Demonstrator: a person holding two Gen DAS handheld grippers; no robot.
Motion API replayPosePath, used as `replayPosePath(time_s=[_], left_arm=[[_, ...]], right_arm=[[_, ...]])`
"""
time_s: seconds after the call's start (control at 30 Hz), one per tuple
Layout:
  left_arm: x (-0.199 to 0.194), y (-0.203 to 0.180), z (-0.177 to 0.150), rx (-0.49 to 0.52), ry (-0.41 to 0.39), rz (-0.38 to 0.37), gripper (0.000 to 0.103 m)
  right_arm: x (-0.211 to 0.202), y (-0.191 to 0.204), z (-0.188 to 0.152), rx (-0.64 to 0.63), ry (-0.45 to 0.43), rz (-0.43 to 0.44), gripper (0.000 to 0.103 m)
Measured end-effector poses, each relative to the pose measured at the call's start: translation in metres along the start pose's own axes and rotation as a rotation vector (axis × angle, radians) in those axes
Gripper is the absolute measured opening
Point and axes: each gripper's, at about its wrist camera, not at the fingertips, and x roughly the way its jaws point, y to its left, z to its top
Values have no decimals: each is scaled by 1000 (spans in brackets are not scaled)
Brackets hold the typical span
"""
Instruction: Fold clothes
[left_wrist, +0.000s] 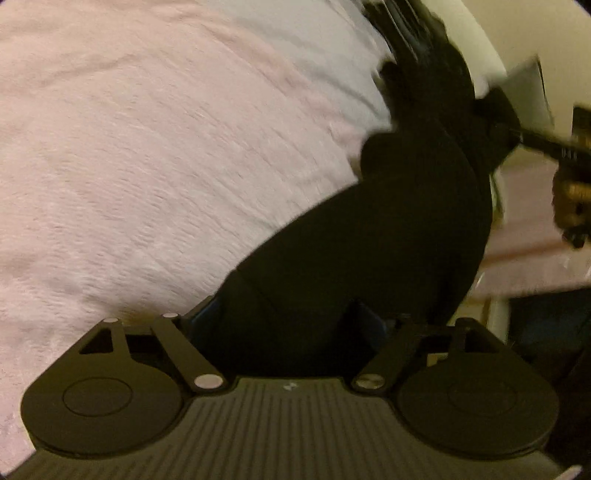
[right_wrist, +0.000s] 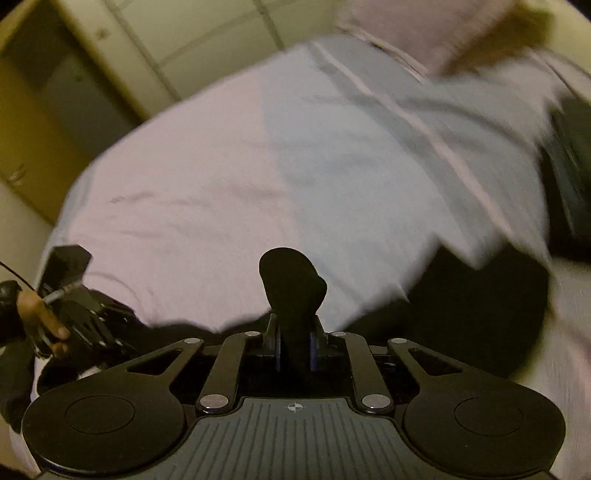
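The left hand-held gripper (left_wrist: 291, 317) is parted around a wide fold of soft black cloth garment (left_wrist: 369, 240); the right hand-held gripper (right_wrist: 294, 347) pinches a bunched tip of it (right_wrist: 291, 280). Beyond, the garment drapes over the pale pink bed (left_wrist: 147, 147) by its edge

Pink fuzzy bed cover (left_wrist: 147, 155) — black garment (left_wrist: 369, 240) lies on it; motion-blurred.

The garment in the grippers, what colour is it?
Black garment, clearest in the left wrist view.
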Motion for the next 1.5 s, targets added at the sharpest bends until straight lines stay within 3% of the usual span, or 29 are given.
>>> replayPosePath(time_s=[0.03, 0.1, 0.13, 0.2, 0.37, 0.5, 0.57, 0.63, 0.67, 0.73, 0.77, 0.8, 0.83, 0.93, 1.03, 1.07, 1.2, 1.27, 1.3, 1.37, 1.4, 1.43, 1.5], left_arm=[[1, -7, -2, 34, 6, 21, 47], [-23, -10, -11, 5, -67, 55, 19], [-34, -11, -16, -9, -104, 72, 12], [-58, -13, -25, -39, -179, 107, 9], [-181, -21, -70, -166, -467, 259, 9], [-274, -37, -108, -243, -670, 456, 9], [-304, -31, -118, -289, -743, 548, 9], [-326, -14, -122, -352, -800, 645, 13], [-328, 0, -119, -389, -801, 700, 18], [-328, 29, -115, -478, -783, 786, 46], [-325, 44, -116, -530, -763, 818, 46], [-323, 59, -116, -582, -743, 849, 46], [-320, 74, -117, -631, -723, 878, 46], [-295, 72, -130, -657, -704, 855, 53], [-258, 64, -158, -625, -653, 752, 57], [-234, 57, -161, -602, -615, 690, 57], [-162, 24, -181, -426, -468, 557, 58], [-129, -1, -187, -294, -393, 547, 58], [-113, -13, -191, -218, -348, 552, 59], [-81, -31, -197, -56, -251, 632, 59], [-64, -34, -197, 12, -194, 717, 57], [-52, -34, -198, 50, -156, 773, 52], [-55, -36, -201, 45, -182, 788, 51]], right_arm=[[-2, 4, 1, -11, -9, 2, 12], [-5, 12, 4, -33, -26, 5, 12], [-6, 16, 5, -44, -34, 6, 12], [-6, 36, 27, -104, -75, 55, 12], [-1, 96, 104, -295, -205, 228, 11], [16, 161, 168, -452, -302, 387, 11], [40, 197, 196, -512, -332, 463, 11], [73, 232, 220, -574, -361, 486, 12], [93, 251, 231, -604, -368, 489, 12], [142, 282, 245, -628, -328, 445, 21], [163, 292, 246, -619, -318, 380, 48], [178, 294, 243, -593, -324, 323, 63], [188, 292, 238, -553, -320, 285, 63], [202, 260, 209, -372, -245, 264, 64], [208, 218, 155, -299, -118, 189, 65], [209, 203, 134, -264, -65, 166, 65], [206, 160, 51, -75, 104, 125, 65], [206, 155, 9, -1, 187, 152, 66], [208, 157, -7, 16, 214, 166, 66], [212, 162, -36, 52, 264, 191, 66], [216, 168, -46, 74, 281, 201, 66], [221, 172, -54, 97, 296, 214, 66], [230, 184, -68, 128, 317, 258, 66]])
